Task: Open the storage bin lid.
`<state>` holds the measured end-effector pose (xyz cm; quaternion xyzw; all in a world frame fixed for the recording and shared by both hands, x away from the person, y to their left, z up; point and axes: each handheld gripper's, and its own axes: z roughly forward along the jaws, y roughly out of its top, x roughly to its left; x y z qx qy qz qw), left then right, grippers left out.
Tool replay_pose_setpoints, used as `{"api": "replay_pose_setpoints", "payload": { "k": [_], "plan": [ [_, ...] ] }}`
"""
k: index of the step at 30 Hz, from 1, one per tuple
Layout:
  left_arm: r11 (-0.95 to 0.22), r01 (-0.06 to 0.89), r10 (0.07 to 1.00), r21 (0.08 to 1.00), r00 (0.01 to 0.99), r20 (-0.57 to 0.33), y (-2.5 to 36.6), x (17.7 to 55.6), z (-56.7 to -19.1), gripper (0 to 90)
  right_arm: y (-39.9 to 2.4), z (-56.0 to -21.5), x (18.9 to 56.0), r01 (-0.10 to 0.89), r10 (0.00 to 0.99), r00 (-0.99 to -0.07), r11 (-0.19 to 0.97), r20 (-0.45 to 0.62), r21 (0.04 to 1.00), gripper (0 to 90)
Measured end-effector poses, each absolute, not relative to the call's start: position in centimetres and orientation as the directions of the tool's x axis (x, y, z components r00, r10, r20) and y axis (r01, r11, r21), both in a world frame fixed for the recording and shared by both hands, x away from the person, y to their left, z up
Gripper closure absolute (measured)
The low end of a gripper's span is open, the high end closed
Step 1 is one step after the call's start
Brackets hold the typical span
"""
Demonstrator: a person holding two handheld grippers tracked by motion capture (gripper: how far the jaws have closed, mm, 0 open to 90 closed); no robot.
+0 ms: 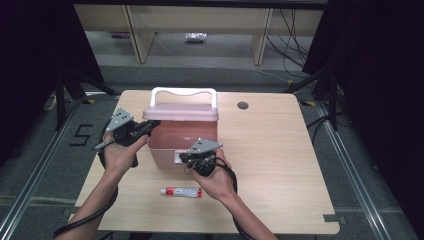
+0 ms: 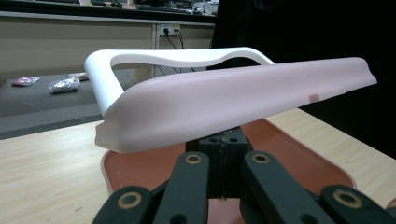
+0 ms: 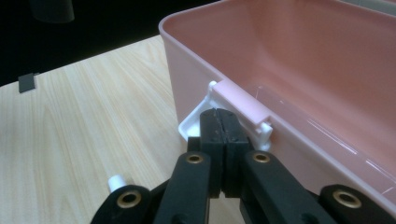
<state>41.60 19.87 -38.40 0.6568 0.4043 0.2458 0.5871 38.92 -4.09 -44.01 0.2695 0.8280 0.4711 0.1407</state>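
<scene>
A pink box [image 1: 170, 156] stands mid-table with its pink lid [image 1: 181, 112] raised and its white handle [image 1: 184, 92] at the back. My left gripper [image 1: 151, 125] is shut, its tips tucked under the lid's left edge. In the left gripper view my left gripper [image 2: 223, 140] sits just beneath the lid [image 2: 233, 102], over the box's inside [image 2: 299, 154]. My right gripper [image 1: 189, 159] is shut at the box's front wall. My right gripper [image 3: 219, 114] meets the white latch [image 3: 191, 126] under a pink clasp [image 3: 243, 105], with nothing between the jaws.
A red-and-white tube [image 1: 181, 192] lies on the table in front of the box, between the person's forearms. A round cable hole [image 1: 243, 105] sits at the table's back right. Wooden shelving and cables lie on the floor beyond the table.
</scene>
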Motion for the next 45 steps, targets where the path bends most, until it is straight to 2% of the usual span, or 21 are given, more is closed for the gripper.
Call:
{"api": "replay_pose_setpoints", "payload": {
  "k": [45],
  "plan": [
    [0.017,0.216,0.842,0.976,0.523,-0.13,19.6,45.2,-35.7,89.9,-4.1,-44.0,39.2,0.315,0.57,-0.821,0.419,0.024,0.852,90.0]
  ]
}}
